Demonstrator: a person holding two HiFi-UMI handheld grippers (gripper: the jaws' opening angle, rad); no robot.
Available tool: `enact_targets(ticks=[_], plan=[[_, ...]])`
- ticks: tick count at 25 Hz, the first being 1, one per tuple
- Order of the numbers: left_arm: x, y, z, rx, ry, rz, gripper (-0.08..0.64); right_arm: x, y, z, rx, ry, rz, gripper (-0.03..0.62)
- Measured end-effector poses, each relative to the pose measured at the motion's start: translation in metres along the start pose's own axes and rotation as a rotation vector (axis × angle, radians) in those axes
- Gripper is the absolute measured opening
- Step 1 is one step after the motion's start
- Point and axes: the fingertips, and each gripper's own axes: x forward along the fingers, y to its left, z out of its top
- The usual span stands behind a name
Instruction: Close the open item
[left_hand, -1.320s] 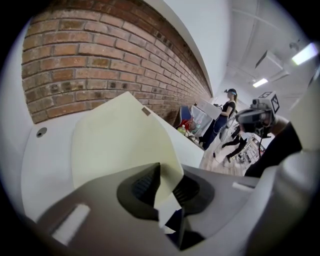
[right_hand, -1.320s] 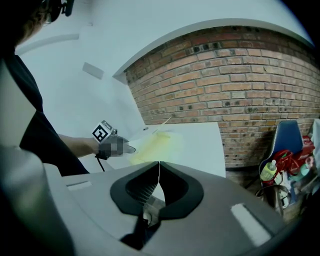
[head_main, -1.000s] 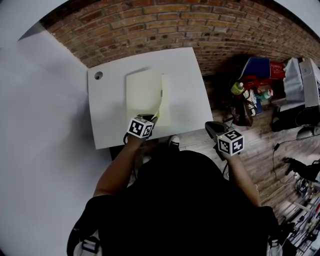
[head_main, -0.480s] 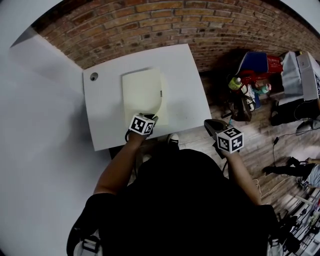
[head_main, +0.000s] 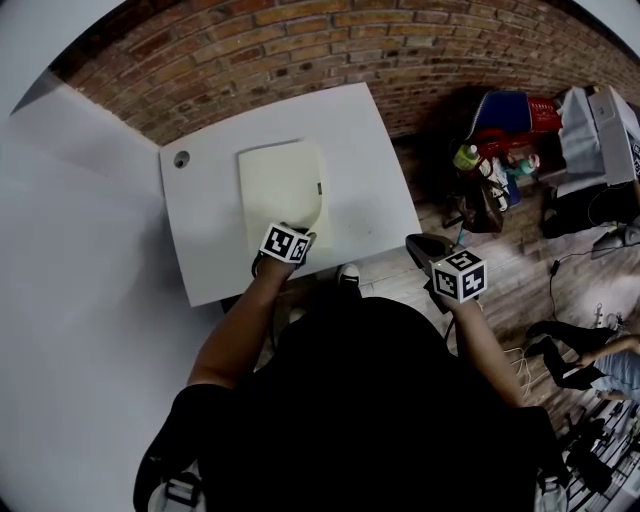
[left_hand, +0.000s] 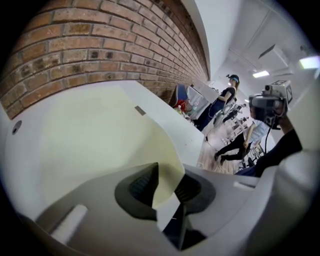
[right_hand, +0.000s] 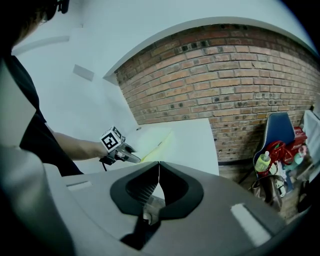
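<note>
1. Pale yellow folder (head_main: 280, 185) lies mid-table on the white table (head_main: 370, 150), at 12 o'clock from my L gripper (head_main: 308, 234).
2. L fingers apart and just been opening. The near-right corner of the folder cover sits loose in the gap, pads not squeezing it.
3. That corner curls up off the stack; rest of the cover looks down flat.
4. R gripper (head_main: 420, 247) is at 4 o'clock from the folder, off the table's near-right corner, over the wood floor (head_main: 520, 290). Fingers together, nothing btwn them.
5. Brick wall (head_main: 350, 50) at 12 o'clock, behind the table.
</note>
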Motion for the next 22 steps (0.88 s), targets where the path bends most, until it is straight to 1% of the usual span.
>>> enact_targets(ticks=[8,12,14,18,22], plan=[[0.009,0.0,-0.002,-0.01,0.077,-0.013,0.071,-0.004,-0.003,-0.006,0.021,-0.006,0.001,0.003],[0.012,0.0,-0.001,-0.014,0.15,0.001,0.074,-0.004,-0.004,-0.005,0.026,-0.013,0.005,0.003],[0.013,-0.001,-0.001,-0.014,0.178,-0.006,0.074,-0.004,-0.004,-0.005,0.028,-0.015,0.009,0.003],[0.013,0.0,-0.002,-0.019,0.193,-0.022,0.074,-0.002,-0.005,-0.006,0.032,-0.016,0.013,0.003],[0.015,0.0,-0.003,-0.01,0.209,-0.015,0.074,-0.002,-0.006,-0.007,0.036,-0.014,0.014,0.003]])
